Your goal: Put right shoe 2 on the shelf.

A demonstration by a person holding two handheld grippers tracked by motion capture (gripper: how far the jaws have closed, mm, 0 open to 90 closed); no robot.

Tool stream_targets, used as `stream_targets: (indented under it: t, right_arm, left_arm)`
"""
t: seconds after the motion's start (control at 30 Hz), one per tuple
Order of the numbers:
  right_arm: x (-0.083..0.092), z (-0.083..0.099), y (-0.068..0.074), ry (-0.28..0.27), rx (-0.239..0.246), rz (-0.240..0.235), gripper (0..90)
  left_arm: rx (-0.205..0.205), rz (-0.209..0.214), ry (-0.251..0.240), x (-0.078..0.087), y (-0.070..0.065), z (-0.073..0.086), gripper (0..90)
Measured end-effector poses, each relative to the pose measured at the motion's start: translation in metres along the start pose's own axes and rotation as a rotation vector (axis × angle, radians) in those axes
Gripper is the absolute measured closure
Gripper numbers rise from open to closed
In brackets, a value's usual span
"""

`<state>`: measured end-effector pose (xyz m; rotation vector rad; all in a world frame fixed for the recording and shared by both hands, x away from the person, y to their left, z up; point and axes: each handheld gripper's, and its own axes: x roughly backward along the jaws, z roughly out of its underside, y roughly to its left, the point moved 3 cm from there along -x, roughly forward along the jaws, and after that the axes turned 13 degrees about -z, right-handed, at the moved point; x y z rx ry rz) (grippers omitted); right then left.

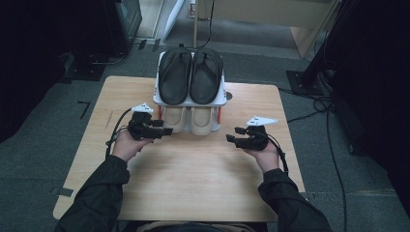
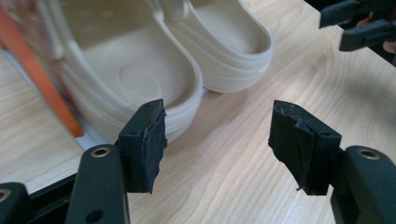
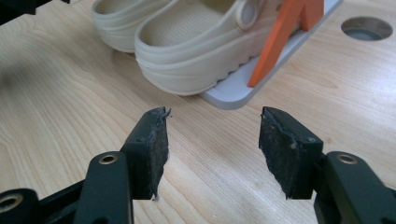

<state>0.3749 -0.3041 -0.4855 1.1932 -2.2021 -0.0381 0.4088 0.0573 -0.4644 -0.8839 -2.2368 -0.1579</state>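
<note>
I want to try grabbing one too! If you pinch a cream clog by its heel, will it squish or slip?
The cream clog looks like thick moulded foam, so it would probably dent a little yet keep its shape. Its ribbed heel rim should help the pads hold. It seems light for its size, so a push would likely slide it along the rack's bottom shelf.

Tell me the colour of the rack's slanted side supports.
Orange: the support beside the cream clogs shows best in the right gripper view.

Dark jacket sleeves [image 1: 99, 193], black hand-held gripper [image 1: 153, 129] bodies, grey three-cornered top plates, brass-ringed screws
</note>
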Motion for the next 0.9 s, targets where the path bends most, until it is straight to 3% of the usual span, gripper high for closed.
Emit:
stream_targets:
  t: [0.13,0.9]
  right_arm:
    - [-0.0001,0.0009,-0.0029,-0.004,-0.027,-0.006,42.9]
    - [-0.0051,0.0020,-0.0018,0.015,-0.017,-0.013,41.1]
  left_arm:
    - [-0.013,0.001,0.005,-0.0016,-0.0020,0.0002,36.1]
    - [-0.013,-0.006,0.008,-0.0021,0.0009,0.0016,35.8]
